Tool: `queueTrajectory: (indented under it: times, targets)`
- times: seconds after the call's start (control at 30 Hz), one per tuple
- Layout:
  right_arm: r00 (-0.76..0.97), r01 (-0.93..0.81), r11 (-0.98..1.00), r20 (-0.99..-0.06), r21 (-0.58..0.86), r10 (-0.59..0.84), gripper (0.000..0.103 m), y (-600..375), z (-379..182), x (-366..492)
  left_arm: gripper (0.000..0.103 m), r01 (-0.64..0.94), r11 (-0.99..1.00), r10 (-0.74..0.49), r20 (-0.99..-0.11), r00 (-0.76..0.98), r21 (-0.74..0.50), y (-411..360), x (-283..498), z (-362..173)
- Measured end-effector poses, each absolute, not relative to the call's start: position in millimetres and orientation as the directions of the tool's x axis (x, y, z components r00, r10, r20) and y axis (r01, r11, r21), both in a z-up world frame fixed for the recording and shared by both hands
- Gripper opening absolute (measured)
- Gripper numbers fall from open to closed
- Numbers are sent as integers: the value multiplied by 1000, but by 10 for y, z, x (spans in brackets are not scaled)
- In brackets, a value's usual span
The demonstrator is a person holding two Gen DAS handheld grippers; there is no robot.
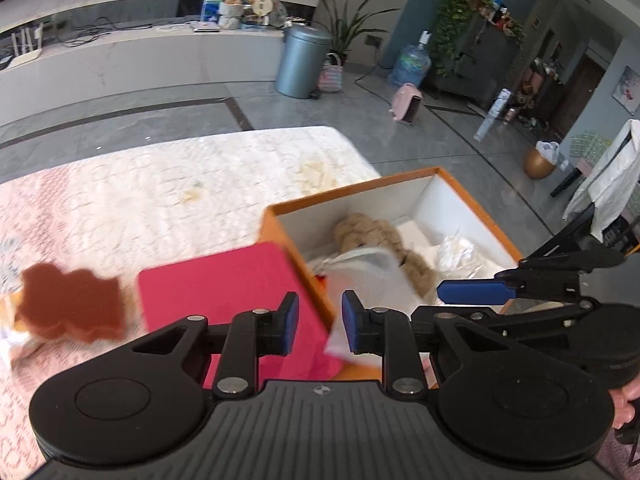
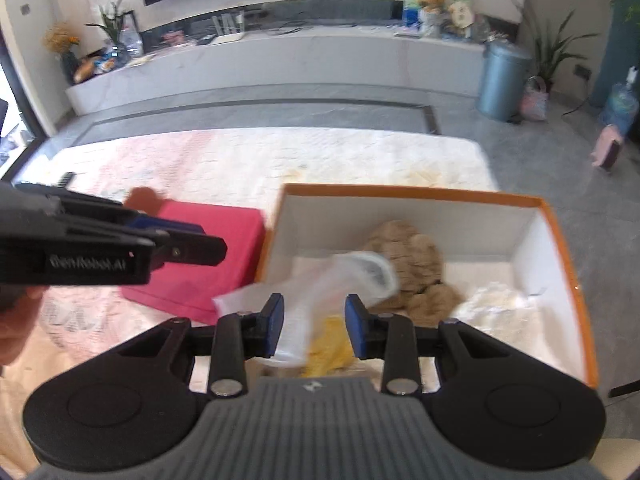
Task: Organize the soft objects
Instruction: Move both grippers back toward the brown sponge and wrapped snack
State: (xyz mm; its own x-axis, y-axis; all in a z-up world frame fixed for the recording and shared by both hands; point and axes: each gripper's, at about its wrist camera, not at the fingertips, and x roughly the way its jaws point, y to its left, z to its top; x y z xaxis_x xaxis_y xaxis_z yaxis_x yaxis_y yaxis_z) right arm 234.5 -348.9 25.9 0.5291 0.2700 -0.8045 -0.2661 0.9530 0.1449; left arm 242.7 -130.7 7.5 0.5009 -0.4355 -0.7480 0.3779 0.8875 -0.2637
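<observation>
With both the left gripper [image 1: 318, 322] and right gripper [image 2: 314, 326] standing with jaws wide and holding nothing, the white fabric piece [image 2: 340, 284] is draping over the orange box [image 2: 560, 240] wall and risking sliding out, beside the tan plush toy [image 2: 408, 268] inside.

I count one orange box [image 2: 560, 240], one tan plush [image 2: 408, 264] and one white sock [image 2: 348, 276] inside it, one red cloth [image 1: 224, 292] and one brown plush [image 1: 68, 304] outside.
</observation>
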Motion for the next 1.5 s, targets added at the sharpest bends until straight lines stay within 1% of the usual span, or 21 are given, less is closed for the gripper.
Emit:
queueTrajectory:
  times: [0.07, 0.23, 0.37, 0.5, 0.67, 0.73, 0.77, 0.8, 1.0, 1.13, 1.33, 1.5]
  targets:
    - [500, -267, 955, -828, 132, 254, 24, -3393, 153, 2408, 29, 364, 900, -409, -754, 513, -240, -1231, 2381, 47]
    - [403, -211, 972, -896, 106, 186, 24, -3337, -269, 2619, 29, 337, 917, -373, -753, 542, -212, -971, 2279, 25]
    - [347, -170, 980, -925, 99, 154, 24, -3394, -478, 2681, 29, 303, 930, -350, -750, 561, -208, -775, 2254, 2]
    - [397, -170, 983, -908, 72, 135, 24, -3373, -318, 2601, 29, 277, 943, -317, -739, 594, -182, -602, 2189, -27]
    - [546, -185, 983, -833, -13, 92, 26, -3190, 58, 2333, 29, 259, 952, -295, -702, 649, -161, -338, 2032, -27]
    - [588, -195, 981, -800, 2, 118, 27, -3089, 175, 2226, 29, 251, 954, -293, -677, 675, -162, -160, 1967, -13]
    - [606, -207, 978, -783, 17, 142, 30, -3022, 224, 2175, 29, 251, 955, -292, -667, 686, -160, -92, 1936, -13]
    - [620, -222, 975, -767, 29, 164, 30, -2937, 266, 2136, 27, 251, 955, -291, -657, 696, -157, -31, 1910, -13]
    - [665, -337, 940, -692, 55, 279, 30, -2292, 325, 2012, 26, 216, 961, -276, -631, 725, -172, 363, 1836, -56]
    - [638, -414, 909, -694, 56, 334, 30, -1838, 277, 2084, 26, 176, 970, -244, -636, 732, -170, 667, 1813, -126]
    - [598, -472, 880, -714, 54, 364, 32, -1285, 101, 2274, 26, 123, 981, -193, -655, 731, -151, 1138, 1811, -217]
    - [553, -501, 864, -752, 43, 358, 32, -916, -147, 2516, 26, 118, 982, -186, -676, 713, -145, 1368, 1924, -349]
